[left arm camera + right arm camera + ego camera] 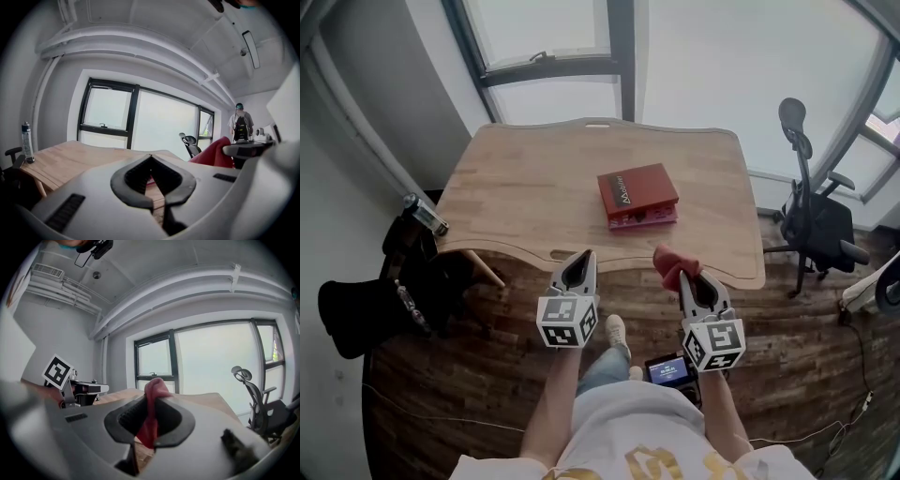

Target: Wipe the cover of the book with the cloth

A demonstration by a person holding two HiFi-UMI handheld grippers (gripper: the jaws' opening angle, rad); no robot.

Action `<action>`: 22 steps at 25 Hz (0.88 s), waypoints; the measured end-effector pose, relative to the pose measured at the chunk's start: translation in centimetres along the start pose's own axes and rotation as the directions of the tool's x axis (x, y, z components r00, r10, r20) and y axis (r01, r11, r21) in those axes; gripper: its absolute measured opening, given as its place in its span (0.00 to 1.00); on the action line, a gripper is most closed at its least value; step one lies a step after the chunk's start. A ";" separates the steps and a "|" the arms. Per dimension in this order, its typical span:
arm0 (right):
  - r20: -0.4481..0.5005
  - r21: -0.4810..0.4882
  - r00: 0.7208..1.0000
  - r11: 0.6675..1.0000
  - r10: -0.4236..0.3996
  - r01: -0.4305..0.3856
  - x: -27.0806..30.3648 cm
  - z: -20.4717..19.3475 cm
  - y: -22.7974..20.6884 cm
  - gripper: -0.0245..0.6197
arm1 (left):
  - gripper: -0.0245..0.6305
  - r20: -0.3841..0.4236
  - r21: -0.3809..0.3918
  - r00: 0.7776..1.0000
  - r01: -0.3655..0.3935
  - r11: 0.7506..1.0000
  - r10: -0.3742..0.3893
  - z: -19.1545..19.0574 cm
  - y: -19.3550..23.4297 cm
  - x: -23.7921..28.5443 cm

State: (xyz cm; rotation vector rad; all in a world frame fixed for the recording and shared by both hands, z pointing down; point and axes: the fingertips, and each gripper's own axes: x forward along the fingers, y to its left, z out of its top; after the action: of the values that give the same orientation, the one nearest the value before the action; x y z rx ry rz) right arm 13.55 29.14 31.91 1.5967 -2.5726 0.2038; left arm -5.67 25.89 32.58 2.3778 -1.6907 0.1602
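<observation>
A red book (637, 194) lies flat on the wooden table (525, 187), right of its middle, on top of something pink. My right gripper (684, 273) hovers at the table's near edge, in front of the book, shut on a red cloth (672, 262) that bunches out past its tips; the cloth (152, 399) hangs between the jaws in the right gripper view. My left gripper (578, 262) is beside it at the near edge, shut and holding nothing (151, 157). The cloth (215, 152) also shows at the right of the left gripper view.
A black office chair (816, 225) stands right of the table. A bottle (425, 214) sits at the table's left edge, over dark bags (384, 291) on the floor. A person (240, 124) stands far off. Large windows (581, 56) run behind the table.
</observation>
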 end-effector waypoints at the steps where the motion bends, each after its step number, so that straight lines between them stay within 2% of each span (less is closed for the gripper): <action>1: -0.001 -0.001 1.000 1.000 -0.004 0.004 0.2 0.0 -0.3 0.13 | 0.06 -0.001 0.000 1.000 -0.001 1.000 0.001 0.0 0.0 0.4; 12: -0.028 0.024 1.000 1.000 -0.006 0.007 6.4 0.0 -4.2 0.13 | 0.06 -0.007 -0.034 0.999 -0.048 0.998 0.048 0.3 3.0 7.7; 15: -0.036 0.041 0.999 0.999 -0.008 0.009 9.1 0.2 -5.7 0.13 | 0.06 0.000 -0.069 0.999 -0.040 0.997 0.040 1.1 4.0 10.7; 22: -0.047 0.069 0.999 0.997 -0.019 0.022 17.0 1.6 -8.7 0.13 | 0.06 -0.043 -0.077 0.998 -0.045 0.996 0.042 2.4 7.7 18.8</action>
State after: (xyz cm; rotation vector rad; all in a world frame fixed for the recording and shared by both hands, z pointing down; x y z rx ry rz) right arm 13.77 10.04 33.53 1.6206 -2.5399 0.3285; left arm -6.75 5.66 35.12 2.2675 -1.6988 0.1461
